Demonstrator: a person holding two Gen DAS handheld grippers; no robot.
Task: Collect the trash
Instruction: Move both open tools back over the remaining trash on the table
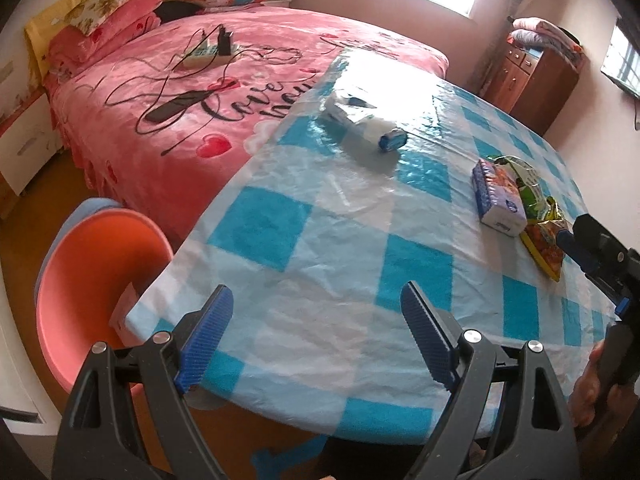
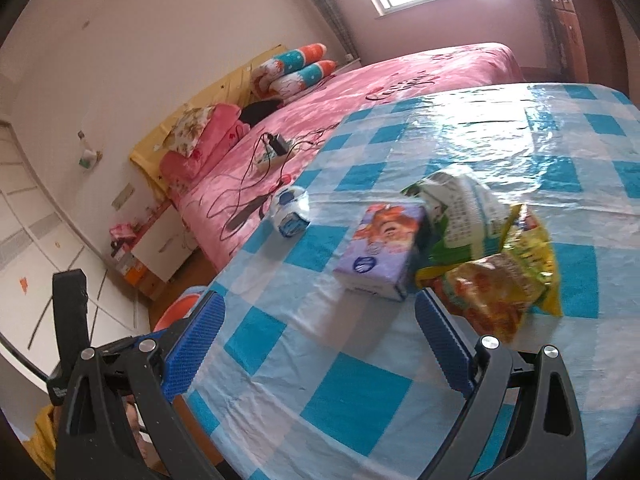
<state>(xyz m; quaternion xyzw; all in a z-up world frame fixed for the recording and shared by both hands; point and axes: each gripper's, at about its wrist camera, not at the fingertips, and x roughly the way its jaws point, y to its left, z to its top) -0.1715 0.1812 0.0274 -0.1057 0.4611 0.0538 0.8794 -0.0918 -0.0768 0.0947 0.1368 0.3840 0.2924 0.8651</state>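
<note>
The left claw (image 1: 316,336) points steeply downward, its blue fingers (image 1: 208,334) spread wide with nothing between them. The right claw (image 2: 320,354) tilts down more gently, likewise gaping and empty. A hand (image 1: 592,384) grips the right claw's handle.

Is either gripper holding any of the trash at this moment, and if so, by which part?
Nothing is held. The left gripper and right gripper both stand open over the checked tablecloth, with nothing between their blue pads.

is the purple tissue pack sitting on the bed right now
No, the purple tissue pack rests on the blue-and-white checkered tablecloth, next to the snack bags, while the pink bed lies beyond the table.
</note>
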